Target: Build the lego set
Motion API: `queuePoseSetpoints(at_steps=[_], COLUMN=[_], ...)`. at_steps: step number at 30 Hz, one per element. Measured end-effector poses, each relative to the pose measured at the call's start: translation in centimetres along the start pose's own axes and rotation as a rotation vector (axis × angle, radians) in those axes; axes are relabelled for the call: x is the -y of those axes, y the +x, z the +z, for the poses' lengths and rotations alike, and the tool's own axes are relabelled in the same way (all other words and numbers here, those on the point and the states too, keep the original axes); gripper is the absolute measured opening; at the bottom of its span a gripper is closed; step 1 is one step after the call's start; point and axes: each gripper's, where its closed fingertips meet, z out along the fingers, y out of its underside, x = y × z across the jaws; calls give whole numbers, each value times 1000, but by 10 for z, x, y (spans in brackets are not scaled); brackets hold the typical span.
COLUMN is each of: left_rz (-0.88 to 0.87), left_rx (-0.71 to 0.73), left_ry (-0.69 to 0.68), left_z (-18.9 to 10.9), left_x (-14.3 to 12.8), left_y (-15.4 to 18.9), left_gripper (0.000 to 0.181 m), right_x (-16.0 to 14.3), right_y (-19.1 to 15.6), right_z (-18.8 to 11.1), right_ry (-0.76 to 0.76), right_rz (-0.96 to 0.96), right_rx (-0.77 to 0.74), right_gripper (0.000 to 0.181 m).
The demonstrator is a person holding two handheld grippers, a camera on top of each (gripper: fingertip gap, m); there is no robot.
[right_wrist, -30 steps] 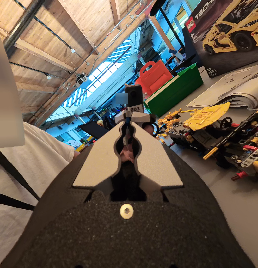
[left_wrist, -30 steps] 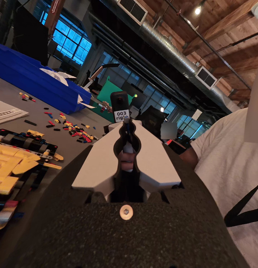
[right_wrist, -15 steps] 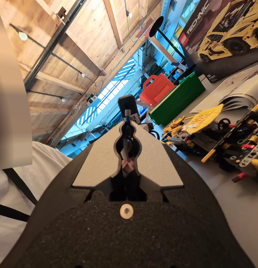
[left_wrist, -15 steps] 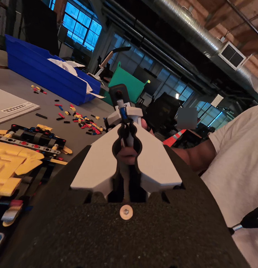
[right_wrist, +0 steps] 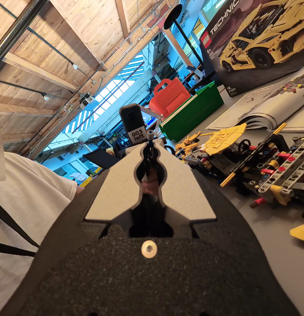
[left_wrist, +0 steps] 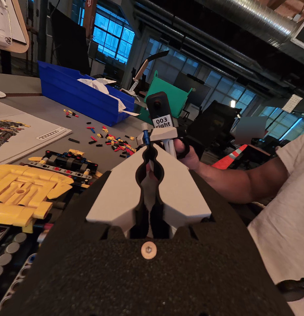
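Grippers face each other above the table (left_wrist: 36, 106), tips nearly meeting. My left gripper (left_wrist: 151, 148) has its jaws drawn narrow, almost touching at the tip; a blue pin (left_wrist: 146, 136) with a grey cap stands just at that tip, but whether the left jaws or the right gripper (left_wrist: 148, 136) beyond them clamp it, I cannot tell. In the right wrist view my right gripper (right_wrist: 150, 145) is likewise narrow, the same pin (right_wrist: 150, 136) rising at its tip, grip equally unclear. Each gripper carries a black camera with a white printed label; I note the labels, not their wording. The car build (left_wrist: 23, 189), yellow panels over a black and grey frame, lies on the table to my left, not held. Loose pins (left_wrist: 113, 140) in red, yellow, blue and black are scattered beyond it, near a blue bin (left_wrist: 76, 97) holding crumpled paper. An open manual (left_wrist: 28, 133) lies beside the build. The set's box (right_wrist: 260, 42), printed with a yellow car, branding and lettering, stands behind a green bin (right_wrist: 190, 116) and an orange case (right_wrist: 168, 99).
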Motion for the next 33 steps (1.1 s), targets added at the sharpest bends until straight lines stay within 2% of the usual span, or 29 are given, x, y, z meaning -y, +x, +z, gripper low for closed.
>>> queuePoseSetpoints(at_steps=[5,9,13,16,19,26,28,29,32,33], left_rz=[182,533,778,799,805,871,890,898,928,943], left_rx=[150,363,451,477,469,471,477,472,459,453], left_ry=[-46,-74,-137,-131,-109,-129,-131,-133,-143,-150], left_z=[1,-4,3,3,2,1,0,0,1,1], left_x=[-4,1,-7,-4,0,-2,-2,-2,-5,-7], left_y=[-13,-23,-20,-21,-17,-16,-16,-15,-13,-13], left_gripper=[0,7,18,21,6,4,4,4,3,3], right_x=[1,4,5,0,-1,-2,1,3,6,6], right_y=[9,15,15,16,13,11,11,11,13,11], right_z=[-4,-8,-8,-5,-2,-3,-5,-6,-10,-10], right_ry=[6,23,33,10,10,-3,7,15,28,18], right_rz=[37,56,91,100,105,127,137,139,142,151], right_rx=[-31,-56,-42,-46,-27,-7,0,3,1,12], right_gripper=[4,4,4,4,4,5,17,18,15,9])
